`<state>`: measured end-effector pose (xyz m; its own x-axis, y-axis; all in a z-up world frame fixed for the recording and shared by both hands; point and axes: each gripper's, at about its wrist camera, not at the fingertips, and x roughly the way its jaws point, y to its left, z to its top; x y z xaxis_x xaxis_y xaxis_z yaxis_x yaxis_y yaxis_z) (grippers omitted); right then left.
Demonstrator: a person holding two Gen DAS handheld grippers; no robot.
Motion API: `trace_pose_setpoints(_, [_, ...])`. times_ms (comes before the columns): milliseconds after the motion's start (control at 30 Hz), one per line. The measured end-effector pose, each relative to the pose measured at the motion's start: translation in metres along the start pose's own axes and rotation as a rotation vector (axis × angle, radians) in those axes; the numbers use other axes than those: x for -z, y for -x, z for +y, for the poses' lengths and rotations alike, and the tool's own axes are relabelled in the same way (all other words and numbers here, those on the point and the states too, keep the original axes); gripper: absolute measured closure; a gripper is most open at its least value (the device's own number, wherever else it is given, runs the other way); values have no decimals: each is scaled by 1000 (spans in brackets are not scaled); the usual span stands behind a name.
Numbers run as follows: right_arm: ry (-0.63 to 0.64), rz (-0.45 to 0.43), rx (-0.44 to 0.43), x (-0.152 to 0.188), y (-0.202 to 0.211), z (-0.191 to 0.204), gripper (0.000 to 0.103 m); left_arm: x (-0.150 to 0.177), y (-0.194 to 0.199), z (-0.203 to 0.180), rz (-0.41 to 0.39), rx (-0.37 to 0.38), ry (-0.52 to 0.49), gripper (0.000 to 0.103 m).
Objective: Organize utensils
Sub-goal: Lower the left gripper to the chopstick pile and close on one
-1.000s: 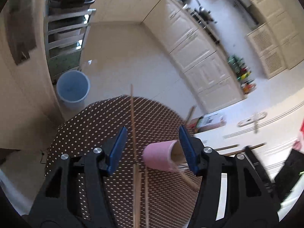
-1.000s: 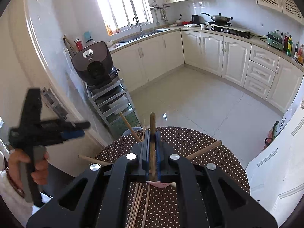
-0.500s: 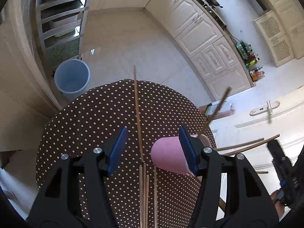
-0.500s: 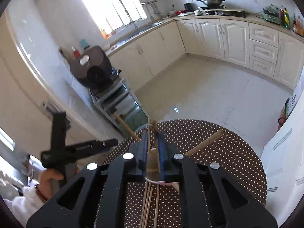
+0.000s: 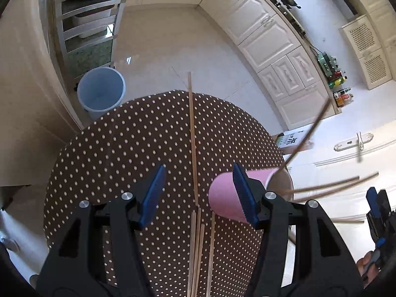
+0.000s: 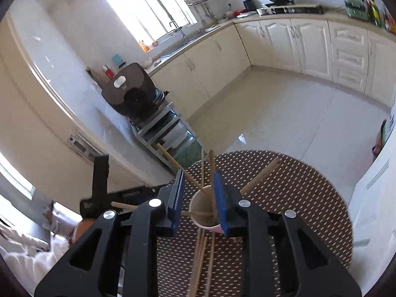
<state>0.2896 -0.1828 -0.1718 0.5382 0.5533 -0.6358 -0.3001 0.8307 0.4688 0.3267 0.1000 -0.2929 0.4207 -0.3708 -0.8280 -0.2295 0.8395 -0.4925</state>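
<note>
A pink cup (image 5: 224,199) stands on the brown dotted round table (image 5: 123,148) and holds several wooden chopsticks (image 5: 326,185). My left gripper (image 5: 198,194) is open and empty above the table, with the cup by its right finger. Several loose chopsticks (image 5: 194,148) lie on the cloth between its fingers. In the right wrist view my right gripper (image 6: 199,201) is open directly above the cup (image 6: 201,211); chopsticks (image 6: 211,173) lean out of the cup between its fingers. More loose chopsticks (image 6: 200,257) lie below the cup. The left gripper shows at left (image 6: 104,193).
A blue bin (image 5: 101,90) stands on the floor beyond the table, beside a metal rack (image 5: 86,22). Kitchen cabinets (image 5: 272,47) line the far wall. A rack with an appliance (image 6: 133,91) stands beyond the table's edge.
My right gripper was shut on a chopstick above the cup; it has opened and the chopstick now stands in the cup. My left gripper has tilted to look more down on the table.
</note>
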Motion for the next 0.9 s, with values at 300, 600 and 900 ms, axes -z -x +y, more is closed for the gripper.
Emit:
trace_pose_setpoints(300, [15, 1, 63, 35, 6, 6, 79, 40, -8, 9, 53, -26, 3, 46])
trace_pose_setpoints(600, [67, -2, 76, 74, 14, 23, 79, 83, -13, 5, 107, -45, -84, 47])
trace_pose_setpoints(900, [86, -83, 70, 91, 38, 34, 79, 114, -48, -8, 213, -60, -156, 66])
